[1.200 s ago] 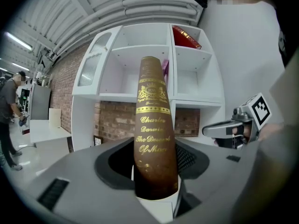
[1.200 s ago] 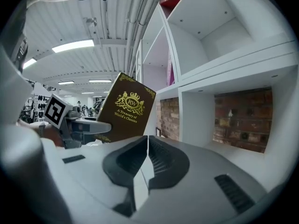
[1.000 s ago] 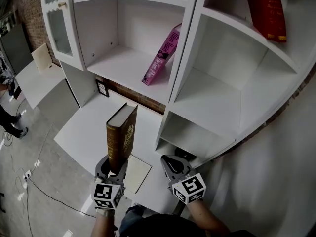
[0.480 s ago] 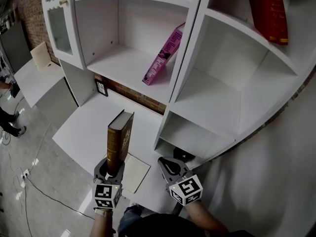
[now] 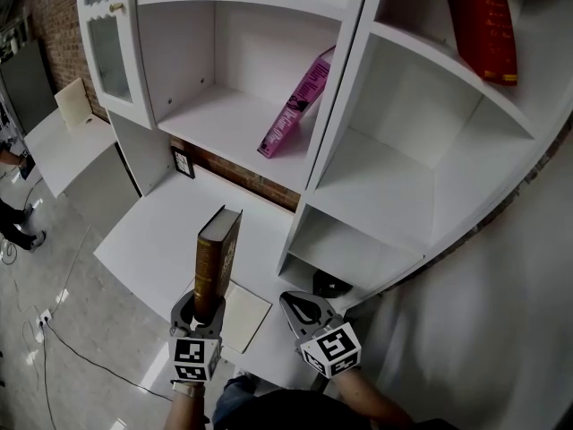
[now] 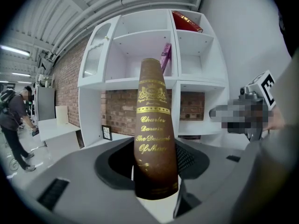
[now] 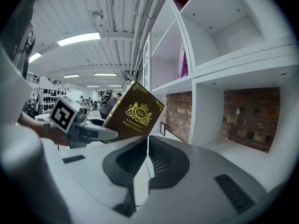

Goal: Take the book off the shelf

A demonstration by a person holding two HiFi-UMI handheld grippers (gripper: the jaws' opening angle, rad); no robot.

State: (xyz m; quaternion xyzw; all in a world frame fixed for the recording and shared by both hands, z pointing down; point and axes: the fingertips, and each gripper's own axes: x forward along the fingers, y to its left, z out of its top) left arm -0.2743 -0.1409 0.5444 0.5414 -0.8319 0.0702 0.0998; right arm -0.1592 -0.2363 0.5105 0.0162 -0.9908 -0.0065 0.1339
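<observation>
Over the white desk, at seven o'clock of the shelf, the brown book stands upright, its foot clamped in the left gripper, apparently to carry it clear; at three o'clock the right gripper hangs closed, empty.

Brown book with gold lettering, pink book, red book, white shelf, red-brown brick wall, black-and-white patterned marker cube
</observation>
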